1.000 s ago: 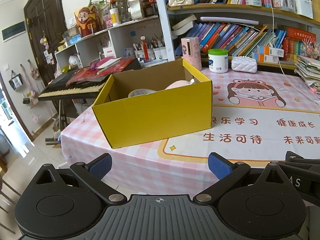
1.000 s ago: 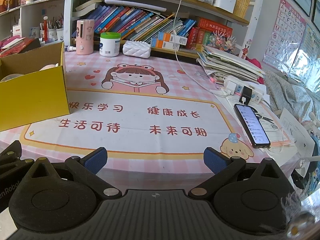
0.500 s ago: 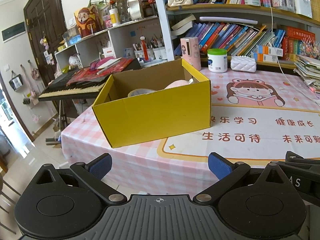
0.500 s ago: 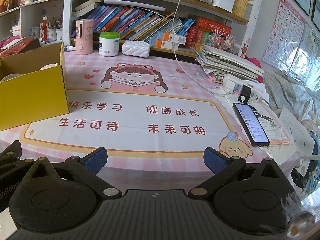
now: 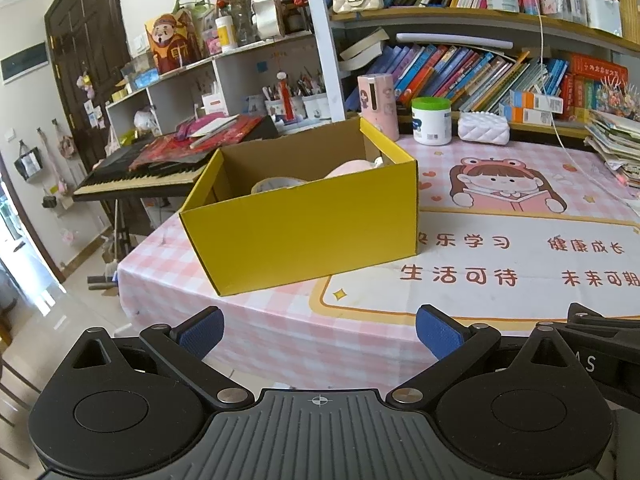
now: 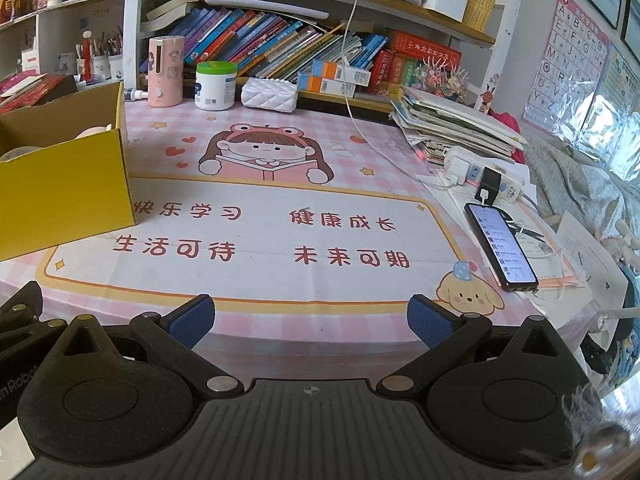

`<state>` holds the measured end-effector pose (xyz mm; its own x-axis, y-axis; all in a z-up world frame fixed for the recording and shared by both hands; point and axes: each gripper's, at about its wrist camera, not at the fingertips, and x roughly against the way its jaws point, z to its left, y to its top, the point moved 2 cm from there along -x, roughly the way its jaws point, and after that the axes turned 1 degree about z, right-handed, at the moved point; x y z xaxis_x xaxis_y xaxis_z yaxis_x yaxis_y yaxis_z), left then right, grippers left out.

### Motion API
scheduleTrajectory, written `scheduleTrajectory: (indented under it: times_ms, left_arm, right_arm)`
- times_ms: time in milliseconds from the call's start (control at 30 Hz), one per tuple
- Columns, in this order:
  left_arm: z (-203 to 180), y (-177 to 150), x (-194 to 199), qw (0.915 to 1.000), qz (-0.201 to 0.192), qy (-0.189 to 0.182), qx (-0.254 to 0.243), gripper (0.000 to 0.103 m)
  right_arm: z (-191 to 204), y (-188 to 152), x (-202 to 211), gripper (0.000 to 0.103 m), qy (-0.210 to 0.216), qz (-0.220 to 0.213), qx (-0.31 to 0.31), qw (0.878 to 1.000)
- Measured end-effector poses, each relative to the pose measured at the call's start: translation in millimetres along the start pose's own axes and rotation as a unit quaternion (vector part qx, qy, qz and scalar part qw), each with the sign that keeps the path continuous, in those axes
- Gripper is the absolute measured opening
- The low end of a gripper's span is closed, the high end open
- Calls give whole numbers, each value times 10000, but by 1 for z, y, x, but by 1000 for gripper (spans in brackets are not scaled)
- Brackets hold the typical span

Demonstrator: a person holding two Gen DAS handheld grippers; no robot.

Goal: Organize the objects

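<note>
Left wrist view: the left gripper (image 5: 318,330), fingers spread apart and holding nothing, hovers off the table's near edge. The yellow box (image 5: 304,228) sits ahead and slightly left, open-topped, its long side facing the camera.

Right wrist view: the right gripper (image 6: 310,320), also spread and empty, sees that box (image 6: 66,196) far left, so the left hand appears nearer.
</note>
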<state>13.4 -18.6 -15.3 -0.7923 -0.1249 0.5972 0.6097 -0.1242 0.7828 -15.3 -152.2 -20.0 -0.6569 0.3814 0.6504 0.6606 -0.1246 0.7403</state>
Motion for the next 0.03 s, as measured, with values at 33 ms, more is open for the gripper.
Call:
scheduleTrajectory:
  times_ms: [33]
  left_arm:
    - [1, 0, 0, 10000, 6, -4, 1, 103]
  right_arm:
    - [0, 0, 0, 103, 0, 0, -1, 10000]
